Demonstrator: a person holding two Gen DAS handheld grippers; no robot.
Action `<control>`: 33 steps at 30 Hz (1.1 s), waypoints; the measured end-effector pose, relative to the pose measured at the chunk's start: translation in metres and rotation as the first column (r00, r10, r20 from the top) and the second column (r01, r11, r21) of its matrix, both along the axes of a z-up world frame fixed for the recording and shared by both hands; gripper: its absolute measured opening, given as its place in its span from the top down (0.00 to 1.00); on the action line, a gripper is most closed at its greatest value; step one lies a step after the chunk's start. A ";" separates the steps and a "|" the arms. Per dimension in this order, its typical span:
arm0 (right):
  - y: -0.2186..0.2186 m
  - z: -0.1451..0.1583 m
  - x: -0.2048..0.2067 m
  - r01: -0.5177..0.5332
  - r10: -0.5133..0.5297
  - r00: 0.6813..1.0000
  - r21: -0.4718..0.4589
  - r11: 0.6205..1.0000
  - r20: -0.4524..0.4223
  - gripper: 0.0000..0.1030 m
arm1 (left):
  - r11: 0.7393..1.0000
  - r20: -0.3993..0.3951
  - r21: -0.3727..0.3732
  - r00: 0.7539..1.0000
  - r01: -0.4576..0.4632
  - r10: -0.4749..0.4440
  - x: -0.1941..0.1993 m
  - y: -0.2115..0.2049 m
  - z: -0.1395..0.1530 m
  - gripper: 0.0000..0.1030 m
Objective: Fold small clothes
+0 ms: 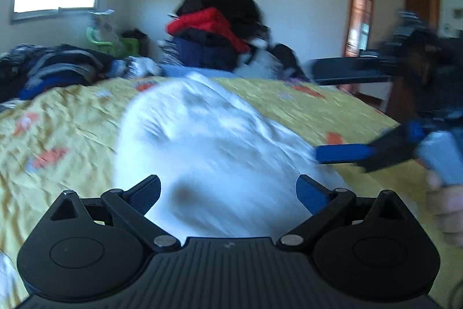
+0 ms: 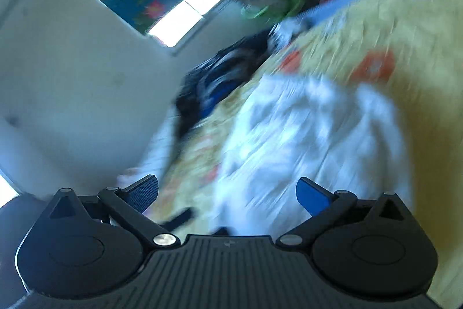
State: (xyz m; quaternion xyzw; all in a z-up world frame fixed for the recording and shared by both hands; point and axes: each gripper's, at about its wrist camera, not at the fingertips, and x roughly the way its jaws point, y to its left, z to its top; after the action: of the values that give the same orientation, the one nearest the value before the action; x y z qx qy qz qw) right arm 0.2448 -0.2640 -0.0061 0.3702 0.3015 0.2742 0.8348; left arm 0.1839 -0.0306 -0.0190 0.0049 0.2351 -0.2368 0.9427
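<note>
A yellow patterned bedspread (image 1: 72, 118) carries a rumpled white garment (image 1: 202, 141) at its middle, a heap of dark and red clothes (image 1: 214, 31) behind, while the left gripper (image 1: 228, 190) and right gripper (image 2: 227, 190) hover over it, jaws spread and empty.

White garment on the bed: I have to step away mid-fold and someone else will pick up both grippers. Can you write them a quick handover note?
Left hand-held gripper: open, holding nothing, pointed at the white garment.
Right hand-held gripper: open, holding nothing, tilted view over the same garment.
Things: the garment lies rumpled on the yellow bedspread. A pile of clothes sits at the far end of the bed, with more dark clothes to the left.
Done: no tidy fold shows; both views are blurred.
Left: flatten the garment, fold it and set it aside, then probably move on to the piles.
</note>
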 end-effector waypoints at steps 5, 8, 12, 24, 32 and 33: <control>0.001 -0.043 0.017 0.025 -0.033 0.985 -0.047 0.999 -0.168 0.04 | 0.998 -0.137 0.054 0.990 0.014 -0.006 0.013 -0.017 -0.030 0.02; -0.003 -0.058 0.022 0.030 -0.033 0.981 -0.018 0.999 -0.191 0.05 | 0.998 -0.164 0.064 0.986 0.005 0.006 0.022 -0.019 -0.036 0.02; -0.008 -0.052 0.013 0.053 -0.048 0.979 0.021 0.998 -0.200 0.03 | 0.998 -0.192 0.062 0.981 -0.001 0.013 0.024 -0.016 -0.029 0.02; -0.073 -0.050 0.014 0.170 -0.207 0.962 -0.202 0.965 -0.176 0.01 | 0.978 -0.257 0.059 0.943 -0.202 0.210 0.041 0.034 -0.009 0.02; -0.067 -0.082 0.047 0.126 -0.151 0.960 -0.120 0.985 -0.235 0.01 | 0.970 -0.421 -0.138 0.898 -0.200 0.125 0.101 0.055 -0.027 0.01; -0.068 -0.085 0.051 0.125 -0.140 0.959 -0.077 0.989 -0.248 0.02 | 0.965 -0.444 -0.166 0.889 -0.203 0.110 0.107 0.057 -0.029 0.01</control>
State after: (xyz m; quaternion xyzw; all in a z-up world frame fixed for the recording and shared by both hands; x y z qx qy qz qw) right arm 0.2955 -0.3321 -0.0909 0.3961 0.3882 0.1591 0.8168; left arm 0.2906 0.0267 -0.0478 -0.1650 0.4113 -0.1781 0.8786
